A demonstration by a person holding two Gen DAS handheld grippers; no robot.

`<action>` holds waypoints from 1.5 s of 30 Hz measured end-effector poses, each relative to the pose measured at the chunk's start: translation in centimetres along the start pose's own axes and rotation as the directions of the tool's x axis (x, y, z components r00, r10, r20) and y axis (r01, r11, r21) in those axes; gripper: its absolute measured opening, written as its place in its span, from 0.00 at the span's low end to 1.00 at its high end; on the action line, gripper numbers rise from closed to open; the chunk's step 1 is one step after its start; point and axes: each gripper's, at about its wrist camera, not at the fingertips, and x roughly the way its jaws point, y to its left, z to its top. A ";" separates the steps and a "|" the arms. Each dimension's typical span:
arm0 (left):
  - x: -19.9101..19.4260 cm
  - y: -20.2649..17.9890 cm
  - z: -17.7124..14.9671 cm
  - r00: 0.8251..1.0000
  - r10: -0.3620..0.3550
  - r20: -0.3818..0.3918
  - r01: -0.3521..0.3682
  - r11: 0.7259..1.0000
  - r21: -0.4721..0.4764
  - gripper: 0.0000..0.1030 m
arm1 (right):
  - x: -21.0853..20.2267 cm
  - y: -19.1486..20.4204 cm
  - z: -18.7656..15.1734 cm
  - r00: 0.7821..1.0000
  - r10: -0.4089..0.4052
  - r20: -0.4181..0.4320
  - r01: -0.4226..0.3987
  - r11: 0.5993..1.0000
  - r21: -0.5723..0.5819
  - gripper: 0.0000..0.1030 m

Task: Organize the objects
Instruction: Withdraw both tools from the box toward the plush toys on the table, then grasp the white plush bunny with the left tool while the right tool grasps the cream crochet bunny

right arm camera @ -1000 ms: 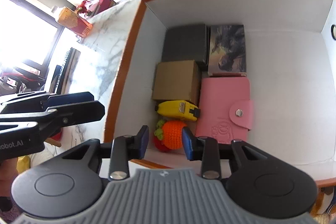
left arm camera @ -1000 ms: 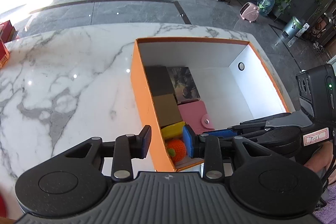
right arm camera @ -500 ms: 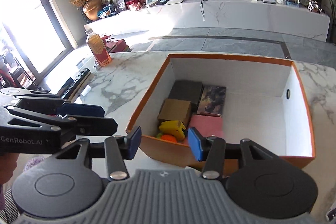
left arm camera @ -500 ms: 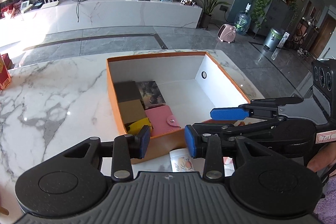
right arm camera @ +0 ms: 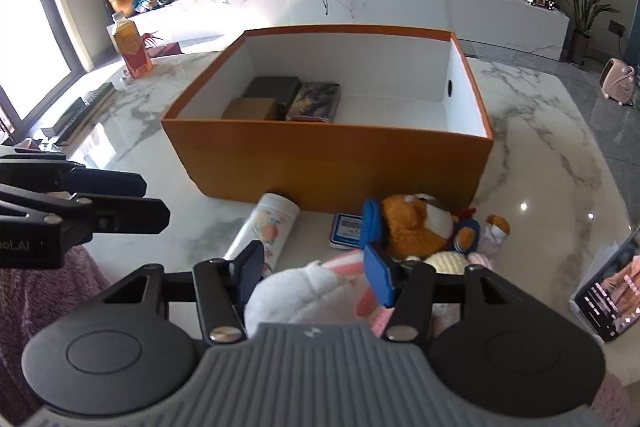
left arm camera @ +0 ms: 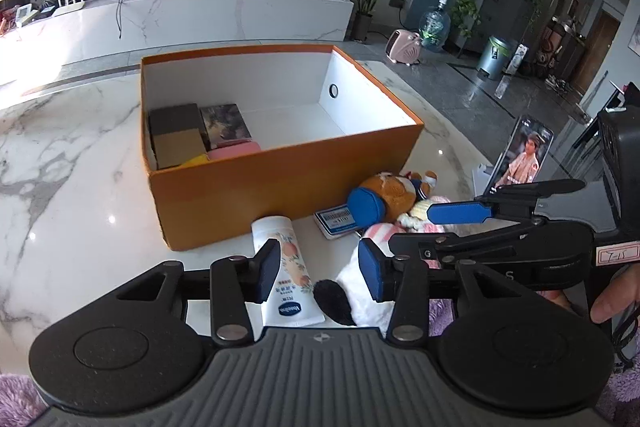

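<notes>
The left gripper (left arm camera: 318,269), jaws just widened and empty, hangs over a lotion tube (left arm camera: 286,267) lying on the marble table (left arm camera: 68,187) against the orange box (left arm camera: 288,179). Small boxes and something pink, perhaps a wallet, fill the box's left end. A plush toy (left arm camera: 394,189) lies right of the tube, near the right gripper (left arm camera: 404,227).

An open orange box (right arm camera: 328,163) with white inner walls stands on the marble surface (right arm camera: 540,155); packed against its left end lie a dark box (right arm camera: 276,89), a brown carton (right arm camera: 250,109), a picture-covered book (right arm camera: 316,101) and a pink wallet (left arm camera: 236,149); in front of the box, on the surface, a lotion tube (left arm camera: 286,259) lies flat, cap toward the box; beside it a blue-edged card (left arm camera: 336,221), an orange plush toy (right arm camera: 420,223) on its side, and a white plush (right arm camera: 300,295) nearest.
</notes>
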 end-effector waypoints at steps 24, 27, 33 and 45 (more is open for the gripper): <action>7.3 -6.5 -1.8 0.984 0.054 -0.169 0.008 0.938 0.345 0.71 | 2.4 -4.8 -3.5 0.992 0.005 -0.129 0.014 0.989 0.149 0.59; 8.5 -6.9 -1.5 0.976 0.078 -0.202 0.007 0.921 0.389 0.77 | 2.4 -4.9 -3.6 0.992 0.013 -0.128 0.007 0.988 0.156 0.60; 9.6 -7.0 -1.5 0.969 0.056 -0.241 0.041 0.925 0.379 0.86 | 2.4 -5.4 -3.6 0.992 0.036 -0.119 -0.013 0.981 0.193 0.60; 10.4 -6.4 -2.0 0.964 0.016 -0.266 0.052 0.968 0.246 0.72 | 2.4 -5.5 -3.5 0.992 0.044 -0.118 -0.020 0.980 0.197 0.62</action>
